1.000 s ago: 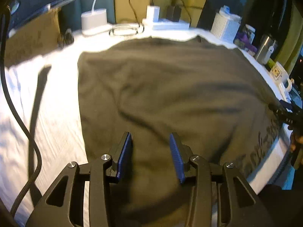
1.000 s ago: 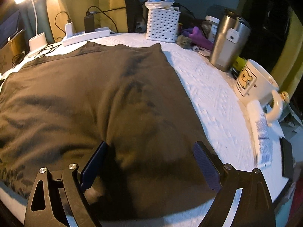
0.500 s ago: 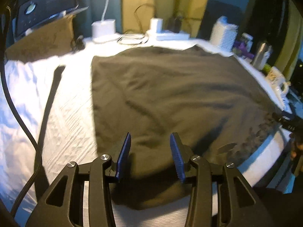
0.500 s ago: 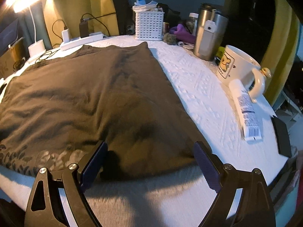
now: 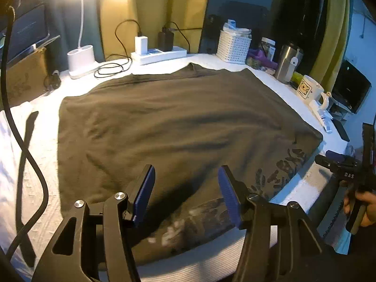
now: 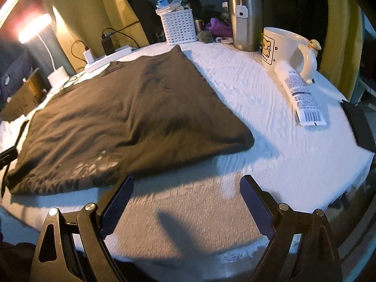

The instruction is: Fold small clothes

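I saw the dark garment (image 5: 178,127) spread flat on the white-covered table (image 6: 258,98). My left gripper (image 5: 186,192) hovered over its near printed edge, jaws apart and empty. My right gripper (image 6: 186,203) hung over bare cloth beside the garment's corner, jaws wide apart.
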`<state>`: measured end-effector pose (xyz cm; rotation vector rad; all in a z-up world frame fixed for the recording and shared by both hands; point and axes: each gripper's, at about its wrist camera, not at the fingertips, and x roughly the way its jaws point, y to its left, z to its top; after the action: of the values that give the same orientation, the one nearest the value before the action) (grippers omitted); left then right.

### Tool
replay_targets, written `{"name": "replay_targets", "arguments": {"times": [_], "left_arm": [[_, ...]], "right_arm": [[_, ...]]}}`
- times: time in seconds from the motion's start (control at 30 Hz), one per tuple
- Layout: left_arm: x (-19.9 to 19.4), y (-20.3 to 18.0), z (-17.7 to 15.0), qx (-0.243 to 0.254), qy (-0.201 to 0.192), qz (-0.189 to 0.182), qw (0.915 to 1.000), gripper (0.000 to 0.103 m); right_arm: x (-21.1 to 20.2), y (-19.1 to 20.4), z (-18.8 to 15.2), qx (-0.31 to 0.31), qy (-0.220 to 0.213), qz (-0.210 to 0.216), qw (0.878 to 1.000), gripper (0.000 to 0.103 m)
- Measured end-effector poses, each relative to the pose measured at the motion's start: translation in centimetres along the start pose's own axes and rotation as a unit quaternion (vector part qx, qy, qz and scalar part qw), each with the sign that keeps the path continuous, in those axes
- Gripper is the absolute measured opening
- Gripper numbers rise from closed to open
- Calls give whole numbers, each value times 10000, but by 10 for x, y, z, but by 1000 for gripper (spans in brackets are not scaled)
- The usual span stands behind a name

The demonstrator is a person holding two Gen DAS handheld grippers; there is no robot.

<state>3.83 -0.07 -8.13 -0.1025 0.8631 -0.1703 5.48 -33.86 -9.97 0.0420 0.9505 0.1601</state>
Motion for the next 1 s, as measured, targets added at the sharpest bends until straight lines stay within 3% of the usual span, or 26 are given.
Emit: {"name": "replay_targets", "arguments": {"times": [0.27,0.77,1.0], "left_arm": [[10,12,1,-184,154,126,9996,56],[31,46,16,-588,367,395,9968,56],[41,55,25,-593,452,482,9961,56]], "right_arm": [[8,5,8,193,-42,472,9987,97],[46,16,52,217,-106,520,9984,102],[59,17,71,523,-178,567,9969,103]]}}
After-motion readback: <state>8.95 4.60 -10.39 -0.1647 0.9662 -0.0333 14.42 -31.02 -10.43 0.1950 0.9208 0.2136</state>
